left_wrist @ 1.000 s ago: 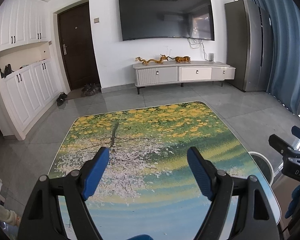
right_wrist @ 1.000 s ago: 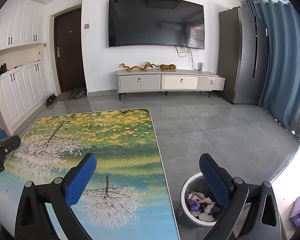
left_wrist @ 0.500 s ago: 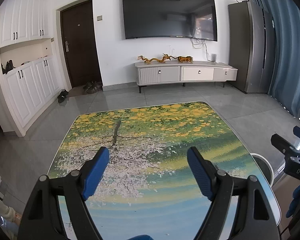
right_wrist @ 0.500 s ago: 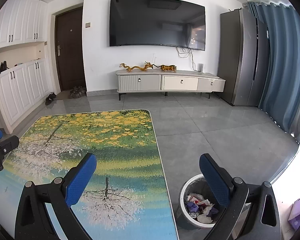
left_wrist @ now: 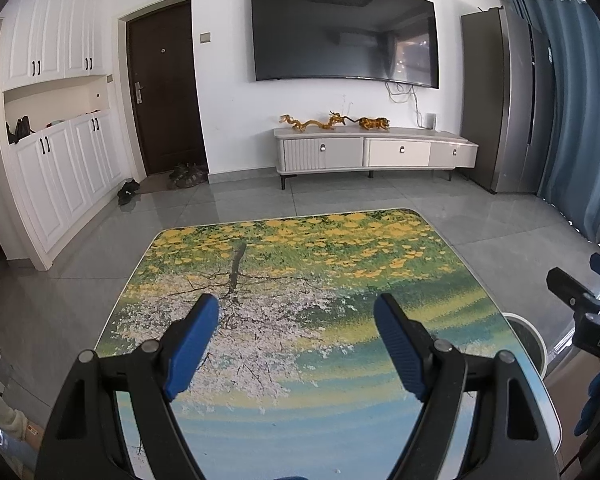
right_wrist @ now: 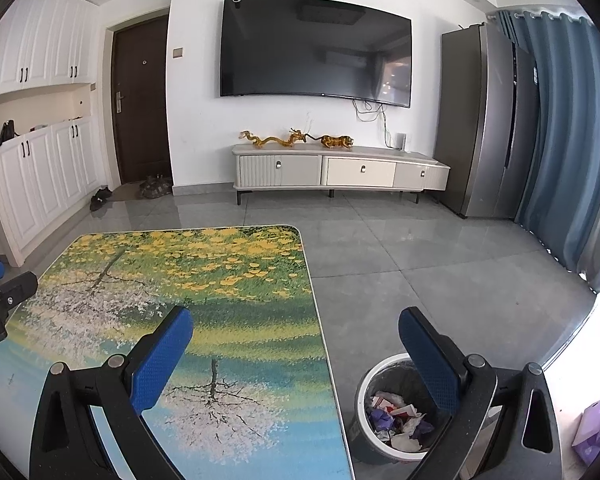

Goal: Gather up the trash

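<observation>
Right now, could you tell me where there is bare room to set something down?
The whole printed tabletop ahead of both open tools, left and right, looks bare. The bin beside its right edge is crowded with crumpled trash.

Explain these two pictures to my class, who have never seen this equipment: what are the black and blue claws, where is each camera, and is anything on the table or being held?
There is no robot here. A person holds a two-finger gripper in each hand, and each one carries a wide-angle camera looking forward along its fingers. One picture comes from the left gripper, the other from the right gripper. The blue pads are the fingertips. Both are open and hold nothing. Each is also glimpsed at the edge of the other's picture. Below them is a table printed with a tree scene, and I can see nothing lying on it. Beside it on the floor stands a bin with crumpled trash inside.
</observation>
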Demonstrator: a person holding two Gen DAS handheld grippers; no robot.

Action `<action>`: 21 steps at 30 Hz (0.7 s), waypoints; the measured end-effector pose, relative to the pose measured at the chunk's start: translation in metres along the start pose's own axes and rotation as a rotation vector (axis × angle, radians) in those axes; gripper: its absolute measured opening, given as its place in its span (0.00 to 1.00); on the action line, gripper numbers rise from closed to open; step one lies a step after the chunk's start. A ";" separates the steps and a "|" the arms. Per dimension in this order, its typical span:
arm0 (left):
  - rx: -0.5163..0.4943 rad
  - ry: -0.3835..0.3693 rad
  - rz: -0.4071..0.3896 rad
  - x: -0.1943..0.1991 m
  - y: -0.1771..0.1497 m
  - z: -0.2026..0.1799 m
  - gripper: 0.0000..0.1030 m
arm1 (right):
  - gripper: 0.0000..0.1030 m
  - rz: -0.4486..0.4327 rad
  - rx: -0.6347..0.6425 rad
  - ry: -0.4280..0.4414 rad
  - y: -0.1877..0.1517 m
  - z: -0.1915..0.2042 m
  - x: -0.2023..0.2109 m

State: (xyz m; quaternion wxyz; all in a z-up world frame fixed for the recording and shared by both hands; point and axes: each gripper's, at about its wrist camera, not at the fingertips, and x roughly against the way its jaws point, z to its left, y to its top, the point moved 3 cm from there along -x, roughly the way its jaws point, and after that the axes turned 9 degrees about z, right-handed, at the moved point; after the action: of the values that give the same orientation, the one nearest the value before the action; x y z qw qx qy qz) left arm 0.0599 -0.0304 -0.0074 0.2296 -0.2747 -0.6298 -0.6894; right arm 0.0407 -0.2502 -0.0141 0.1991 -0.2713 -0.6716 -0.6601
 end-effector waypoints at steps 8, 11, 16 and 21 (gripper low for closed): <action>0.000 0.009 -0.015 0.005 -0.001 -0.002 0.77 | 1.00 -0.005 0.002 -0.001 0.000 0.000 0.001; 0.004 0.015 -0.016 0.005 -0.002 -0.001 0.77 | 1.00 -0.010 0.010 -0.004 0.001 0.000 0.001; 0.013 0.019 -0.017 0.005 -0.002 0.001 0.77 | 1.00 -0.016 0.019 -0.003 0.002 0.002 0.002; 0.020 0.019 -0.011 0.004 -0.003 0.002 0.77 | 1.00 -0.014 0.019 -0.001 0.002 0.003 0.003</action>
State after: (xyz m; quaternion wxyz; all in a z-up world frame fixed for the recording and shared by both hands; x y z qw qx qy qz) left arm 0.0549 -0.0278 -0.0068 0.2345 -0.2622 -0.6359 -0.6869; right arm 0.0402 -0.2472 -0.0111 0.1967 -0.2649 -0.6797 -0.6550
